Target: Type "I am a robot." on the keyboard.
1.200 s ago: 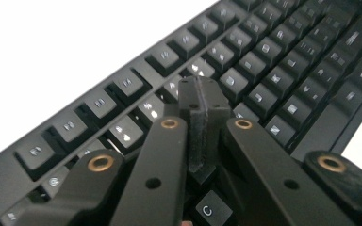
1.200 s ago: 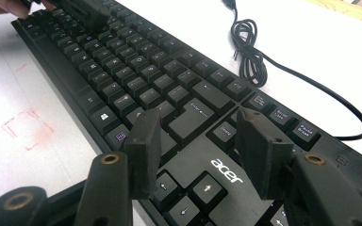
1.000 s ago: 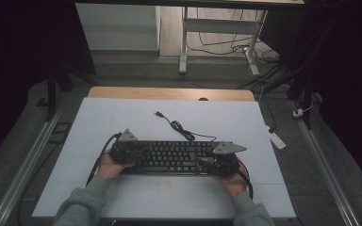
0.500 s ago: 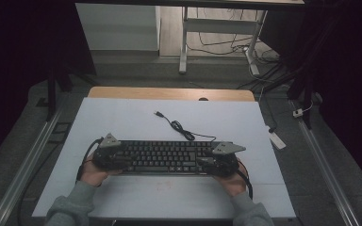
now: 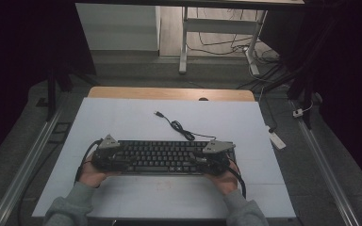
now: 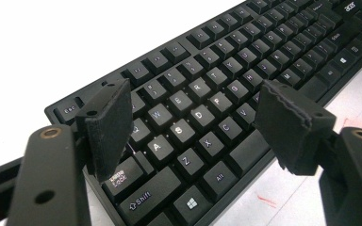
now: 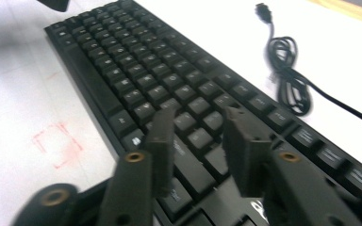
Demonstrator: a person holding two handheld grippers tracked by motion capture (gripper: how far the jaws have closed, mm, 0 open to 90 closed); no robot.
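A black keyboard (image 5: 165, 157) lies across the white table (image 5: 122, 117), near the front edge. My left gripper (image 5: 118, 159) is at its left end. In the left gripper view its jaws (image 6: 195, 101) stand wide apart above the letter keys (image 6: 207, 94) with nothing pressed between them, and they have just been opening. My right gripper (image 5: 207, 159) is at the keyboard's right end. Its jaws (image 7: 199, 117) hover over the keys (image 7: 136, 61) with a narrow gap, and they have just been closing on nothing. The keyboard's cable (image 5: 179, 127) lies coiled behind it.
The cable's plug (image 5: 158, 113) rests loose on the table, also shown as a coil (image 7: 287, 70) in the right gripper view. A faint red mark (image 5: 162, 184) sits in front of the keyboard. Metal rails (image 5: 33, 155) flank the table; a white block (image 5: 277, 140) lies off its right side.
My left hand and gripper have shifted left along the keyboard's left end, uncovering more keys. The right hand and the keyboard have stayed put.
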